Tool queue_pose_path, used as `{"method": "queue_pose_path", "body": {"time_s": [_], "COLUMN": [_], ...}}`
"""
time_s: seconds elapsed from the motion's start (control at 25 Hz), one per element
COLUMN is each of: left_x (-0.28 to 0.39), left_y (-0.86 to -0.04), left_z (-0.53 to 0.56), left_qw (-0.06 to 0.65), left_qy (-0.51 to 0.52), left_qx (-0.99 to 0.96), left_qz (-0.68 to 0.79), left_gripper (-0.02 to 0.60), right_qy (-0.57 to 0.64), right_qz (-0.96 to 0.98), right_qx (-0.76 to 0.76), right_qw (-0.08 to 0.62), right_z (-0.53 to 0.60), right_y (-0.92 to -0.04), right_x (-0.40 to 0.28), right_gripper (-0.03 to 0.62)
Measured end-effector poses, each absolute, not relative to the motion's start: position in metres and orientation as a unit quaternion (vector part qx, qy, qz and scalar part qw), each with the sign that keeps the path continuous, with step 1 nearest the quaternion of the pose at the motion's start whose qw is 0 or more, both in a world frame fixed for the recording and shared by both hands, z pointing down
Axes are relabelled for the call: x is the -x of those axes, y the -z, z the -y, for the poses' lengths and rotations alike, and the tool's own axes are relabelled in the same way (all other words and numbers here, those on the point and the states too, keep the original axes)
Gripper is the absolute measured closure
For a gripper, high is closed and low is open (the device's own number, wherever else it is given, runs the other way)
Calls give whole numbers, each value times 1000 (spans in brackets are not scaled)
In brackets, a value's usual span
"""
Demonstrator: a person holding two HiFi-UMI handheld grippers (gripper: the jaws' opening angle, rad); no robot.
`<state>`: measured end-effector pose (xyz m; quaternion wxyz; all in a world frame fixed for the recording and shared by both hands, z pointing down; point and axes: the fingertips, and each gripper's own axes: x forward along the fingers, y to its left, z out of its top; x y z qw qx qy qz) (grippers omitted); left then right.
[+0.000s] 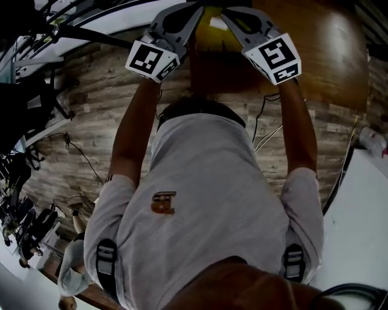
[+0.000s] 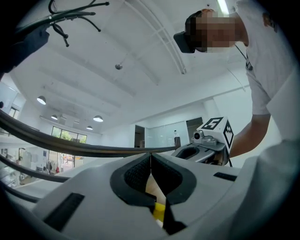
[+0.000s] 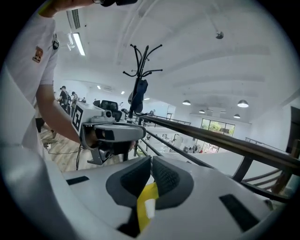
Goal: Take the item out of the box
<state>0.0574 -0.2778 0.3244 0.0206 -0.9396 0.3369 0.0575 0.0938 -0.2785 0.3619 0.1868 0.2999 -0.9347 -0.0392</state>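
Note:
In the head view both grippers are raised side by side, their tips meeting at a yellow item (image 1: pixel 212 21) above a brown box-like shape (image 1: pixel 224 69). My left gripper (image 1: pixel 195 9) has its marker cube at the left. My right gripper (image 1: pixel 225 12) mirrors it. In the left gripper view the left gripper (image 2: pixel 151 164) is shut, with a bit of the yellow item (image 2: pixel 158 211) showing low between the pads. In the right gripper view the right gripper (image 3: pixel 151 168) is shut on a yellow strip (image 3: pixel 146 199) with a white patch. Most of the item is hidden.
A person in a grey shirt (image 1: pixel 206 200) fills the middle of the head view, arms stretched to the grippers. Wood-plank floor with cables (image 1: pixel 267 130) lies around, a dark round tabletop (image 1: pixel 321 42) at the upper right, a white surface (image 1: pixel 364 218) at the right. A coat stand (image 3: pixel 140 84) rises behind.

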Motion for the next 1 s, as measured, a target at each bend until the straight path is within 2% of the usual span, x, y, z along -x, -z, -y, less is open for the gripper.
{"method": "queue_pose_path", "body": {"time_s": [0.32,0.84,0.88,0.96,1.0], "left_x": [-55,-54,-53,-50,-49], "left_y": [-359,-384,-386,-390,-391], "left_z": [298,320,323,331,334], "left_qw": [-4,-27,-29,-33,-34], "left_qy": [-43,-24,-23,-22,-21], "left_qx": [938,944,944,944,944], "left_qz": [-343,-329,-328,-328,-327], "left_gripper": [561,561,561,561,561], "right_qy": [29,-14,-20,-34,-39], "right_qz": [929,917,916,914,912], "right_qx": [-260,-240,-237,-228,-224], "right_qw": [260,319,323,335,343], "right_z": [297,315,318,324,327], "right_y": [-405,-460,-465,-477,-483], "right_x": [-86,-84,-83,-80,-79], "right_gripper": [560,553,540,438,433]}}
